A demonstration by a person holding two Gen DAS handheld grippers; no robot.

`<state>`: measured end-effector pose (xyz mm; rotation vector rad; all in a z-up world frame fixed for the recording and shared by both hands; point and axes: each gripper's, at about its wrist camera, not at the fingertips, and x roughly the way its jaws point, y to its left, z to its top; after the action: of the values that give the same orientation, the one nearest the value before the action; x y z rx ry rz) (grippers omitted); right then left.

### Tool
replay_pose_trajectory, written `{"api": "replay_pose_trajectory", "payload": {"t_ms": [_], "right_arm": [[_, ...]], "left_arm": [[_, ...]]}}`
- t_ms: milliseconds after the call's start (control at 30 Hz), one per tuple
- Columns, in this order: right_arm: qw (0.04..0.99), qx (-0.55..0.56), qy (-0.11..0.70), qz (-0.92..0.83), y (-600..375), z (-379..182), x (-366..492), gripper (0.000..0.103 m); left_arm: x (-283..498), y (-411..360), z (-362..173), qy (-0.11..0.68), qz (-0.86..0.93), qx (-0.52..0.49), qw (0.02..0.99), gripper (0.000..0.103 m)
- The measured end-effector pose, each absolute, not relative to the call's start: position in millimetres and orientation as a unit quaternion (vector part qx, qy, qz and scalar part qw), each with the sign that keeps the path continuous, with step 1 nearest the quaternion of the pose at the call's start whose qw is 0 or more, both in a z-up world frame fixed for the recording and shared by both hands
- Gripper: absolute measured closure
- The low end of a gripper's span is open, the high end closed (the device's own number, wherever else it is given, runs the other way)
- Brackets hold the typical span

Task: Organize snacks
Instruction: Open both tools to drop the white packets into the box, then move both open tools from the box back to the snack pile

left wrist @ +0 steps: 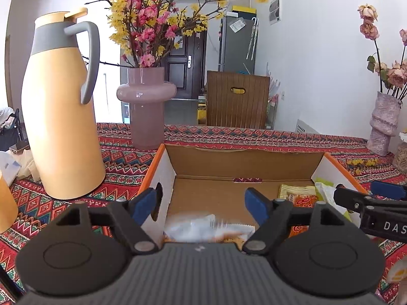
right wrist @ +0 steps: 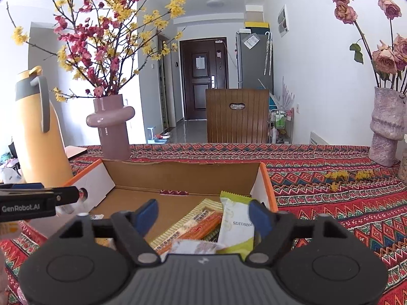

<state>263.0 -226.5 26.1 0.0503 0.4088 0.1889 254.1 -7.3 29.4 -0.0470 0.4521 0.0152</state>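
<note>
An open cardboard box (left wrist: 244, 161) with orange edges sits on the patterned tablecloth. My left gripper (left wrist: 202, 203) hovers over its left half, open, with a blurred white and orange snack packet (left wrist: 203, 230) lying loose below its fingers. My right gripper (right wrist: 203, 214) is open over the box's (right wrist: 178, 172) right half. Beneath it lie a green-and-white packet (right wrist: 235, 225), an orange-and-yellow packet (right wrist: 195, 225) and a pale packet (right wrist: 193, 246). Nothing is pinched by either pair of pads. Each gripper shows at the edge of the other's view.
A tall yellow thermos jug (left wrist: 59, 111) and a pink vase (left wrist: 146, 106) with flowering branches stand left of and behind the box. A mottled vase of dried roses (right wrist: 385, 129) stands at the far right. A wooden chair back (right wrist: 236, 115) rises beyond the table's far edge.
</note>
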Motion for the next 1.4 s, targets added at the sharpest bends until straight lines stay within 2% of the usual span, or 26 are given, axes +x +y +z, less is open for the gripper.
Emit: {"api": "replay_pose_trajectory", "payload": {"t_ms": [167,833,1400], "right_arm": [[0.977,0.041,0.189,0.092,-233.5,29.3,259.4,0.000],[0.981,0.034,0.171,0.089,-233.8,46.1,243.5,0.000],[0.977,0.023,0.187,0.099,-236.9,44.5,182.1,0.000]], "left_arm": [[246.1,-5.9,32.8,0.204,0.008,-0.028,0.979,0.000],[235.9,-7.2,45.9,0.195,0.010,-0.029,0.980,0.000],[176.6,0.2,60.4,0.183,0.013,-0.025,0.983,0.000]]}}
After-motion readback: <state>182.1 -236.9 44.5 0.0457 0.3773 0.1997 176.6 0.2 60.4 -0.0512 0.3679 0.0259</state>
